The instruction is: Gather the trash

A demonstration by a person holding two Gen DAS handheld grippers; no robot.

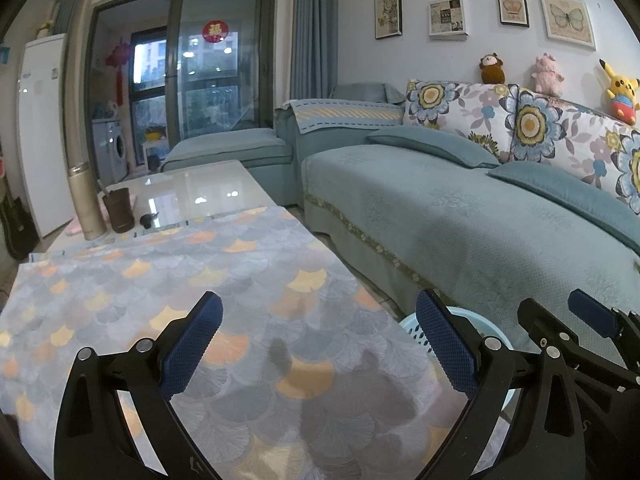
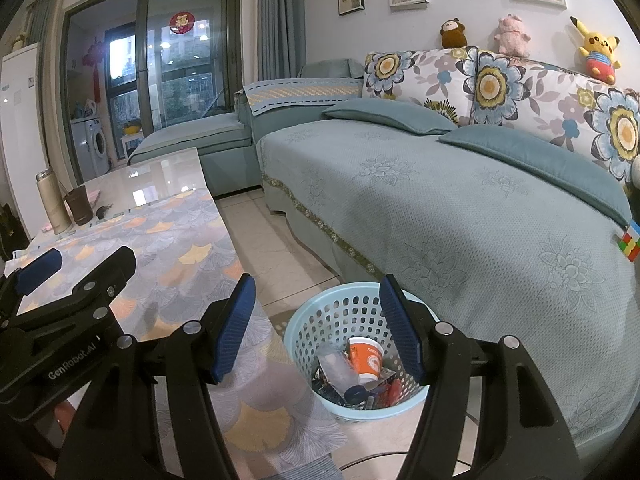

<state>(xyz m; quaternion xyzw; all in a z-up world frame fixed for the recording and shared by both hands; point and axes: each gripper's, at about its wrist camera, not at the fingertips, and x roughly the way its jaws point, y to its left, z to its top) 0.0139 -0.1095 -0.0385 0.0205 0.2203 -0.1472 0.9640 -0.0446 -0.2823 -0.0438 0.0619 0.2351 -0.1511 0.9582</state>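
Nearest the lens, the right gripper [image 2: 316,328] hung above the light blue perforated basket [image 2: 320,322], its blue-padded fingers [image 2: 234,328] spread wide with nothing between them. The basket stood on the tiled floor [image 2: 272,248], directly below and slightly ahead of those fingers, between the table edge and the sofa. Inside it lay the collected trash: an orange-and-white paper cup [image 2: 366,358] tipped on its side with its mouth toward the sofa, a clear plastic bottle [image 2: 336,372] with a dark cap lying aslant, and some dark wrappers [image 2: 332,394] at the bottom.

The left gripper [image 1: 320,340] hovered over the fan-patterned tablecloth [image 1: 160,280], jaws likewise wide apart and empty, the two tools side by side. The right hand was plainly the nearer to the basket.

No loose trash showed on the cloth. Further along the glass tabletop [image 1: 200,188] stood a tall beige flask [image 1: 86,204], a brown cup [image 1: 119,210] and a small dark object [image 1: 147,220], too small to identify. The collecting looked largely finished, unless that far object counted as rubbish. Beyond lay the teal sofa [image 2: 440,200].
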